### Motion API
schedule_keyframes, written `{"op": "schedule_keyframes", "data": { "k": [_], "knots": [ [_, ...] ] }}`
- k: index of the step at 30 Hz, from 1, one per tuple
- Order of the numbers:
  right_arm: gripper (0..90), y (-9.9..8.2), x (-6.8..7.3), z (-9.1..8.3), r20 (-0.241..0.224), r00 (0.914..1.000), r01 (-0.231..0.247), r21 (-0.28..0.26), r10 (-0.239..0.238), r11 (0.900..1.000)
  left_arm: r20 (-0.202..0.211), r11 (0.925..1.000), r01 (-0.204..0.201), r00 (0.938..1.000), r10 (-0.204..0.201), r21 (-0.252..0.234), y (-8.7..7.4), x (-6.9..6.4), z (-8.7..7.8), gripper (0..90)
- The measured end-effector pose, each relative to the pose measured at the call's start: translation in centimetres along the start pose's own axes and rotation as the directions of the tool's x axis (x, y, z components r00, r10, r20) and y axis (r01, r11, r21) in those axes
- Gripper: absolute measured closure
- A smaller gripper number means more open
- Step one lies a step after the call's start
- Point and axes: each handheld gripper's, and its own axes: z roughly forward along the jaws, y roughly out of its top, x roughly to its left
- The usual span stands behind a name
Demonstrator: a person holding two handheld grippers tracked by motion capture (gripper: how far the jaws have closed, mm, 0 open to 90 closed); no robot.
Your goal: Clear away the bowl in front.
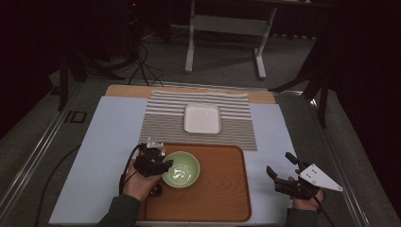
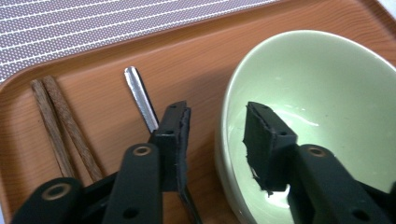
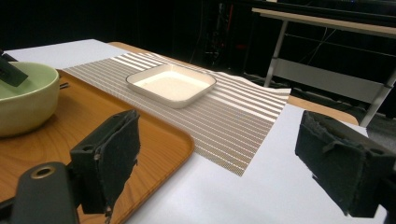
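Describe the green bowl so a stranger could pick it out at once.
Start at the brown wooden tray at the table's near edge. On its left part stands the pale green glossy ceramic bowl, round and deep, with the left gripper astride its rim. The other dish, a white square dish, lies on the striped mat beyond.

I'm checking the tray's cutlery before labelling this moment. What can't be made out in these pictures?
- Metal utensil: left gripper view, its working end hidden behind the left gripper.
- Chopsticks: lower ends hidden by the same gripper's arm.
- Green bowl: cut off by the bottom edge.
- White dish: high view, contents too small to tell.
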Motion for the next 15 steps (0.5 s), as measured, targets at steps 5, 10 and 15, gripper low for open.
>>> {"op": "schedule_keyframes", "data": {
  "k": [5,10,15],
  "knots": [
    [13.4,0.0,0.0,0.1,-0.002,1.0000,0.004,0.001,-0.004,1.0000,-0.006,0.9995,-0.003,1.0000,0.003,-0.031,0.1,0.2,-0.5,52.3],
    [13.4,0.0,0.0,0.1,-0.001,1.0000,0.001,0.003,-0.001,1.0000,-0.019,0.9978,-0.021,0.9996,0.020,-0.063,0.1,0.2,-1.0,51.1],
    [13.4,0.0,0.0,0.1,-0.001,1.0000,0.005,0.001,-0.005,1.0000,-0.024,0.9958,-0.023,0.9995,0.021,-0.088,0.0,0.5,-1.5,51.2]
  ]
}}
